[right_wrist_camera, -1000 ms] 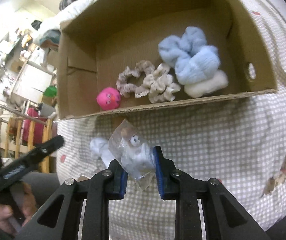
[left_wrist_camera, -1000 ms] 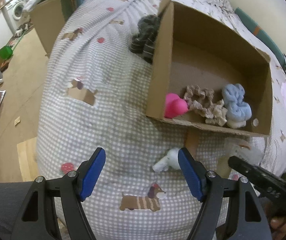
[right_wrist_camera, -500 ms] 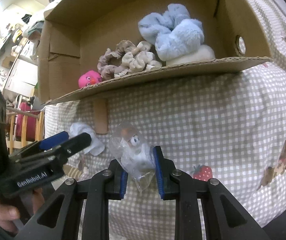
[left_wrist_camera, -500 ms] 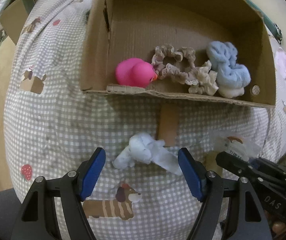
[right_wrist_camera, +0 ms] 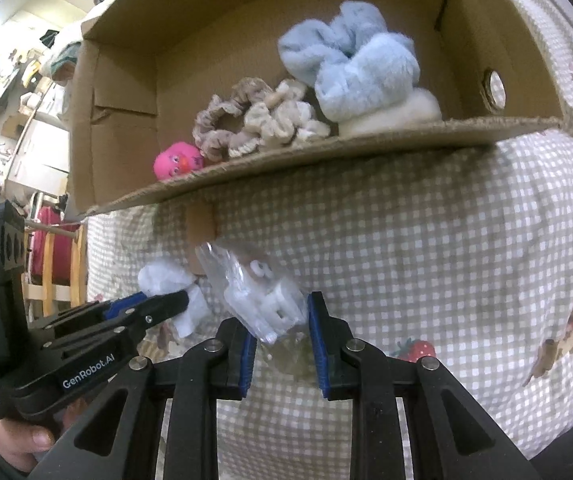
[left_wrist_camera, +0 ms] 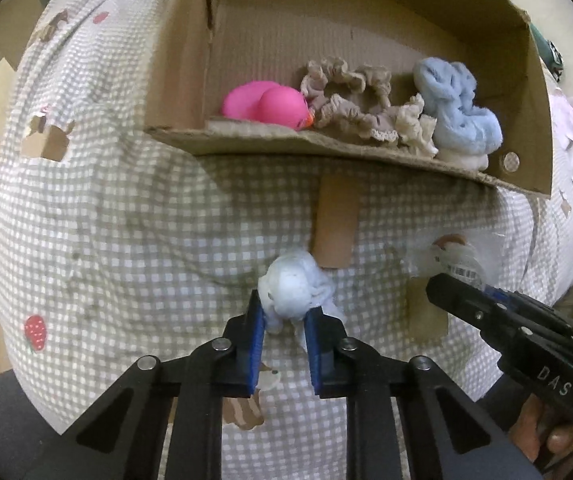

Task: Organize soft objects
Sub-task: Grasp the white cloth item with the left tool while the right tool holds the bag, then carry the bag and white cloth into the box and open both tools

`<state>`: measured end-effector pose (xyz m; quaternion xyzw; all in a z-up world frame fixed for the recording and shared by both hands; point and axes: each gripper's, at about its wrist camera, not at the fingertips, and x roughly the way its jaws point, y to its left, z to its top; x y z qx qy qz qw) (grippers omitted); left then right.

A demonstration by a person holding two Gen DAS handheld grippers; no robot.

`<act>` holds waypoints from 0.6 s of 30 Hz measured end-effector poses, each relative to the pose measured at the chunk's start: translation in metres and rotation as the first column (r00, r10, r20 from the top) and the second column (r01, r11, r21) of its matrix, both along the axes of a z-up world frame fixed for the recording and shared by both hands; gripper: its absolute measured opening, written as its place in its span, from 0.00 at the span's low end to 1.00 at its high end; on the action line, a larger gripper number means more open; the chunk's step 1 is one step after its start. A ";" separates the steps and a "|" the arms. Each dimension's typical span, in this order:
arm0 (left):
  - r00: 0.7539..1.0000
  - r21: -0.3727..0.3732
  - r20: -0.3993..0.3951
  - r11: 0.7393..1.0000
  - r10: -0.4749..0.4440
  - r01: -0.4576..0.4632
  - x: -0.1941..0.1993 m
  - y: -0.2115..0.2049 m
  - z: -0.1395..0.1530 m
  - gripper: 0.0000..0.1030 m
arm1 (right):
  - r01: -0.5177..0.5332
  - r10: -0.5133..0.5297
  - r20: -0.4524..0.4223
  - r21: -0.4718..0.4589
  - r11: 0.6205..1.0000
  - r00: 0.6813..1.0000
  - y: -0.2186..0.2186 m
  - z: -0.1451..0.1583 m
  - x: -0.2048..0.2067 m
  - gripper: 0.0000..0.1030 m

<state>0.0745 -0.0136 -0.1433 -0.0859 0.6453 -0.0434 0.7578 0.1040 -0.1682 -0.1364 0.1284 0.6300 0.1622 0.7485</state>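
Note:
My left gripper is shut on a small pale blue plush toy lying on the checked bedcover, just in front of the cardboard box. My right gripper is shut on a soft toy in a clear plastic bag; the bag also shows in the left wrist view. The box holds a pink duck, beige scrunchies, a fluffy blue scrunchie and a white one under it. The left gripper and plush show in the right wrist view.
The box sits on a bed with a grey checked cover printed with dogs and strawberries. A cardboard strip lies between the box and the plush. Room furniture lies to the far left.
My left gripper moved forward and closed on the pale blue plush, which lay free between its open fingers before. My right gripper dropped lower and nearer the box front, still holding the bag.

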 end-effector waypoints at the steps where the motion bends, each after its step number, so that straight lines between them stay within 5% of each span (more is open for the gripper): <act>1: 1.000 0.006 0.011 1.000 0.003 -0.003 -0.001 0.000 0.004 0.16 | 0.002 -0.002 0.003 0.004 1.000 1.000 0.001 0.001 0.002 0.28; 5: 0.999 0.005 0.042 1.000 0.009 -0.010 -0.005 0.002 0.016 0.16 | 0.025 -0.025 0.022 -0.002 1.000 0.999 -0.002 0.004 0.004 0.66; 11: 0.999 0.021 0.050 1.000 0.012 -0.014 -0.013 0.004 0.020 0.16 | 0.070 -0.069 0.046 -0.010 0.998 0.997 -0.011 0.008 0.007 0.66; 13: 0.998 0.028 0.057 0.999 0.017 -0.019 -0.014 0.004 0.022 0.16 | 0.064 -0.063 0.050 -0.015 0.998 0.997 -0.012 0.008 0.009 0.40; 14: 0.997 0.038 0.071 0.999 0.018 -0.020 -0.014 0.005 0.025 0.16 | 0.047 -0.047 0.038 -0.010 0.999 0.998 -0.011 0.006 0.011 0.17; 18: 0.993 0.034 0.120 0.999 0.014 -0.018 -0.015 0.011 0.044 0.16 | 0.017 -0.014 0.072 -0.038 0.999 0.997 -0.007 0.010 0.008 0.16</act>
